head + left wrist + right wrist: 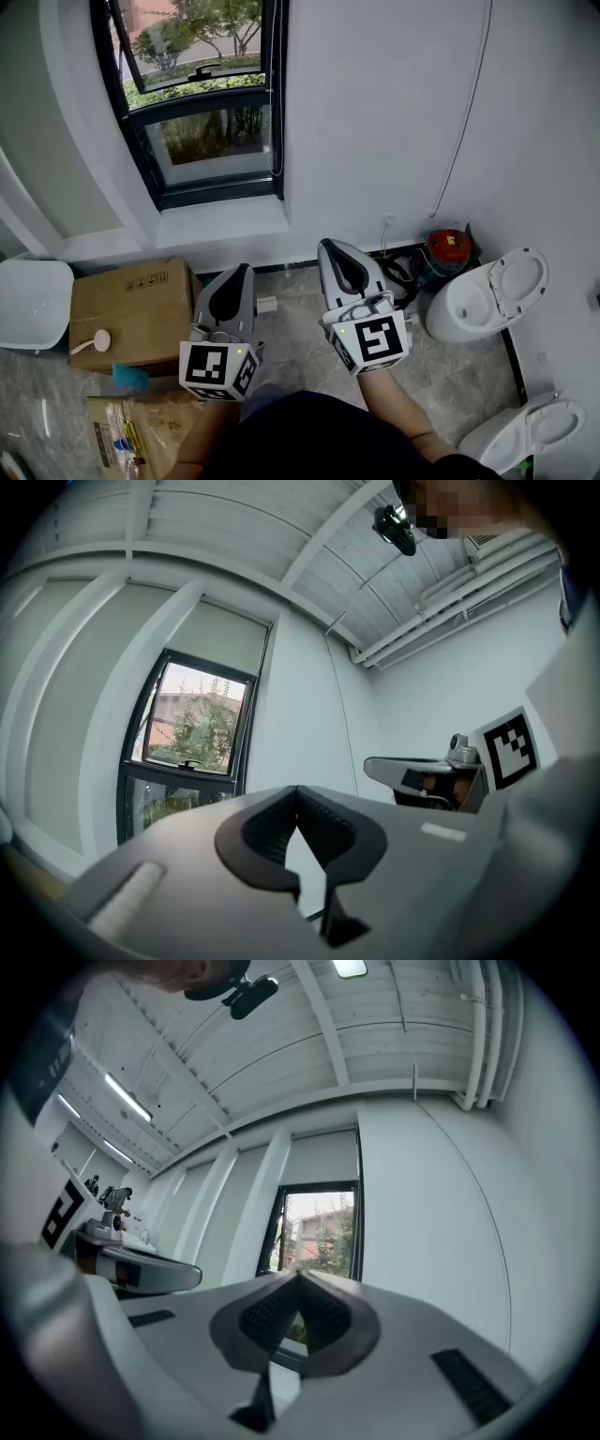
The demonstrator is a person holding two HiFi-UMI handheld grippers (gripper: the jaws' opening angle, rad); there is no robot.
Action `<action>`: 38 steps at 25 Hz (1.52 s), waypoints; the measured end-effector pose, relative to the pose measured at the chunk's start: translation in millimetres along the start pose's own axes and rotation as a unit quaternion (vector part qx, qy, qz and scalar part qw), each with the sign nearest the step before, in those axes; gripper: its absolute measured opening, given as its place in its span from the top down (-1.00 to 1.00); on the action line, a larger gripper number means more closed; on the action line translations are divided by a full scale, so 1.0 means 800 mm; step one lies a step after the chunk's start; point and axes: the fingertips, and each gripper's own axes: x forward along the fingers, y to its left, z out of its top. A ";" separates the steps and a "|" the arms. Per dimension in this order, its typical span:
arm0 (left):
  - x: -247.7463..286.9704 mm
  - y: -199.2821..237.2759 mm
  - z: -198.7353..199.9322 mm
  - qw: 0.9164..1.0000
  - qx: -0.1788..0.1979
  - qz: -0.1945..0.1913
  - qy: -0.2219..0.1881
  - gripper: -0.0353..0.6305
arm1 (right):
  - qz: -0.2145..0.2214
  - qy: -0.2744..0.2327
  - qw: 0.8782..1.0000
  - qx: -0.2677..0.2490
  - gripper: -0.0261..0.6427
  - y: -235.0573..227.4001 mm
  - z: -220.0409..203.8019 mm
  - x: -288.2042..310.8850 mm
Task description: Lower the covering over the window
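A person stands facing a white wall, seen from above, with a gripper in each hand held out in front of the body. The left gripper (241, 270) and the right gripper (329, 246) sit side by side, pointing roughly level toward the wall. Both sets of jaws are pressed fully together, with nothing between them.

The window (202, 103) is set in the wall ahead and to the left, well apart from both grippers. It has a dark frame, and trees show through the glass. Its covering, a pale roller blind (221, 637), sits high at the top of the opening and leaves the glass uncovered. A thin dark line hangs along the frame's right edge and looks like the pull cord (276, 141).

On the floor are a cardboard box (131, 314) at left and a toilet (483, 295) at right.

The task seems not yet begun, and the step in hand is the reach to the cord. To do it well:

- Step closer and use the right gripper, which is nearer the cord.
- Open its jaws before arriving, then close on a single strand, not both.
- Pull straight down, slowly and evenly.
- If the blind rises or stays put, switch to the other strand.
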 end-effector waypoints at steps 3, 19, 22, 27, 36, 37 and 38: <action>0.001 -0.001 -0.002 1.000 -0.001 0.002 0.006 0.86 | 0.004 -0.001 1.000 -0.008 0.89 -0.001 0.002 0.002; 0.079 0.075 -0.056 0.998 -0.044 -0.036 0.027 0.68 | 0.015 0.038 0.999 0.027 0.89 -0.002 -0.076 0.116; 0.118 0.124 -0.055 0.998 -0.046 -0.036 0.021 0.67 | 0.018 0.040 0.999 0.028 0.89 -0.005 -0.086 0.175; 0.182 0.208 -0.047 0.998 -0.044 -0.037 0.011 0.63 | 0.016 0.037 0.999 0.019 0.88 -0.012 -0.093 0.277; 0.259 0.320 -0.055 0.996 -0.055 -0.065 0.005 0.63 | -0.020 0.047 0.999 0.014 0.88 -0.013 -0.122 0.398; 0.266 0.327 -0.058 0.996 -0.056 -0.070 0.006 0.63 | -0.026 0.051 0.998 0.015 0.88 -0.013 -0.127 0.403; 0.272 0.332 -0.061 0.995 -0.058 -0.075 0.007 0.63 | -0.032 0.057 0.998 0.016 0.88 -0.014 -0.132 0.407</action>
